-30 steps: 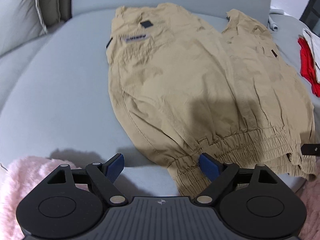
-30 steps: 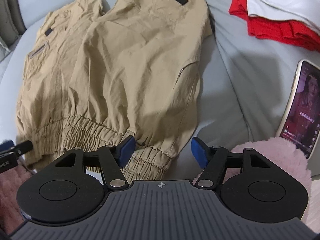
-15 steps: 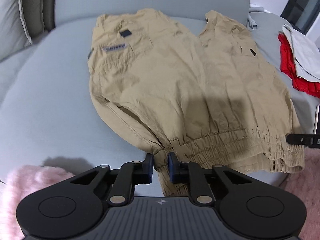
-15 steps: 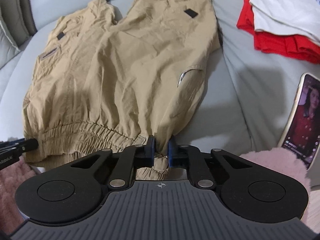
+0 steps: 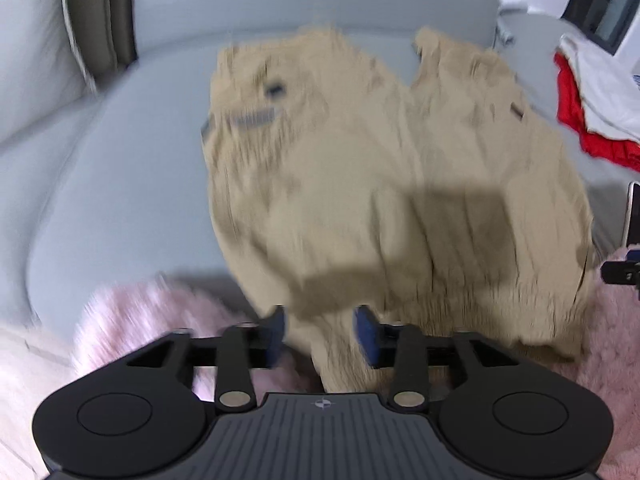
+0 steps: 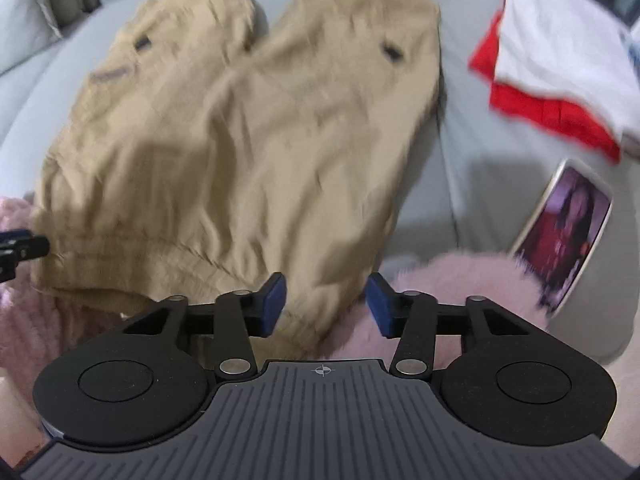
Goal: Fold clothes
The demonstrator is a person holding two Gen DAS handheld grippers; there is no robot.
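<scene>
Tan cargo trousers (image 5: 360, 184) lie spread on a grey sofa seat, waistband toward me, legs pointing away; they also show in the right wrist view (image 6: 240, 152). The elastic waistband hangs over the seat's front edge onto pink fuzzy fabric. My left gripper (image 5: 320, 334) is open, its blue pads either side of the waistband's left part. My right gripper (image 6: 326, 306) is open, with the waistband's right corner lying between its pads. Both views are motion-blurred.
Pink fuzzy fabric (image 5: 152, 320) covers the near edge (image 6: 460, 280). A red and white stack of folded clothes (image 6: 560, 80) lies at the right. A phone (image 6: 568, 232) with a lit screen lies beside it. Grey cushions (image 5: 48, 40) stand at the back left.
Both grippers were shut on the waistband half a second ago and have opened, letting it go. The trousers have been pulled toward me, the waistband now over the pink fabric.
</scene>
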